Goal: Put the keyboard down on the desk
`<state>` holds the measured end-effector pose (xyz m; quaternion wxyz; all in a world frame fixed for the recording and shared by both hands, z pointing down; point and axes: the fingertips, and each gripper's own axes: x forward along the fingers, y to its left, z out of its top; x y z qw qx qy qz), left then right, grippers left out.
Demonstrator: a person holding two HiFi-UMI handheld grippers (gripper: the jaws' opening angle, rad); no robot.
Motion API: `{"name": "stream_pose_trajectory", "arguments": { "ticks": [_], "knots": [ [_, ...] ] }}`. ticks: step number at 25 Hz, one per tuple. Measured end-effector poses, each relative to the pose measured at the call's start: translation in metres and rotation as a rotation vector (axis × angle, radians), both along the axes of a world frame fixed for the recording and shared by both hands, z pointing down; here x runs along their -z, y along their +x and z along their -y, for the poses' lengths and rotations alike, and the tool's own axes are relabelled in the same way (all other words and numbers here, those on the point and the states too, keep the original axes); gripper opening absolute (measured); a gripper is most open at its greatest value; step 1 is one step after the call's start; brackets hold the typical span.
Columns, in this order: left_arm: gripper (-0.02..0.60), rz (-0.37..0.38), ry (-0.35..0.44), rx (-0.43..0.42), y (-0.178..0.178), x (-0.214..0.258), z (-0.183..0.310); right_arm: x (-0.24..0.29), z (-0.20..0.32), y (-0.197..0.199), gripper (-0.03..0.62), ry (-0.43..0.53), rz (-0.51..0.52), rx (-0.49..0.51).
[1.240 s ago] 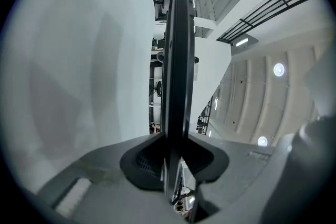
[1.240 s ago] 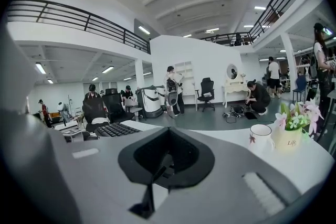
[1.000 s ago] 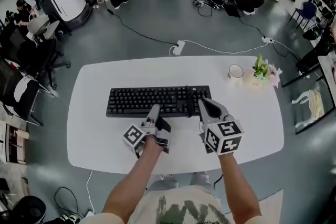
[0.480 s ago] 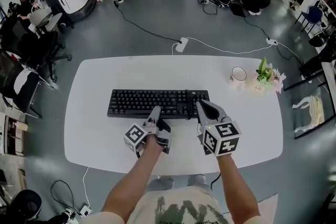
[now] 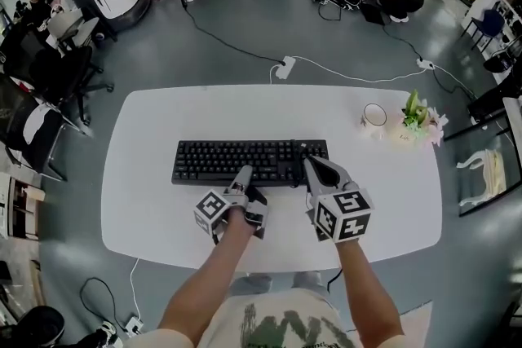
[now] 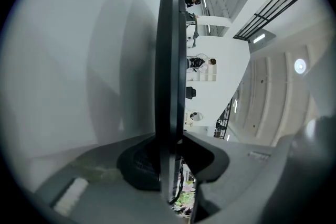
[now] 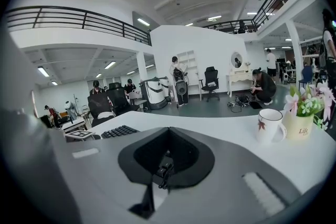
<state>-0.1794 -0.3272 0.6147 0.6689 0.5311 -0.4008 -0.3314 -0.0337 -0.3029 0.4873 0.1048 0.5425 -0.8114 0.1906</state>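
desk: white, rounded top [image 5: 147, 200] on a grey floor, with dark office chairs [image 5: 37, 94] off its left end.
keyboard: black keyboard [image 5: 236, 161] lies lengthwise over the middle of the desk, level with the top; whether it rests fully on the surface cannot be told. a dark cable [image 5: 291, 163] crosses it near its right end.
left gripper: left gripper [image 5: 242, 173] reaches in from the near side at the keyboard's front edge, about midway along. in the left gripper view the keyboard's thin edge runs straight between the jaws, which are clamped on it.
right gripper: right gripper [image 5: 312, 165] sits just beside the left one, with its tips at the keyboard's right front part, close to the cable. in the right gripper view its jaws are drawn together, with a small dark bit at the seam that cannot be identified.
mug: white mug [image 5: 374, 116] stands on the desk's far right part, well apart from the keyboard.
flowers: small pot of flowers [image 5: 418, 116] just right of the mug.
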Motion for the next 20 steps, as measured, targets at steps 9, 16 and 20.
{"name": "stream_pose_trajectory", "arguments": {
  "ticks": [9, 16, 20],
  "knots": [
    [0.155, -0.010, -0.040, -0.013, -0.0013, -0.0078, -0.0019, -0.0045, 0.0008, -0.0010, 0.000, -0.013, 0.009, -0.011],
    [0.230, 0.031, -0.071, -0.036, -0.0007, -0.0087, 0.0006, -0.0062, 0.0009, -0.0010, 0.000, -0.019, 0.015, -0.016],
    [0.275, 0.053, -0.091, -0.050, 0.0017, -0.0073, 0.0018, -0.0078, 0.0007, -0.0003, 0.000, -0.025, 0.015, -0.017]
  ]
}}
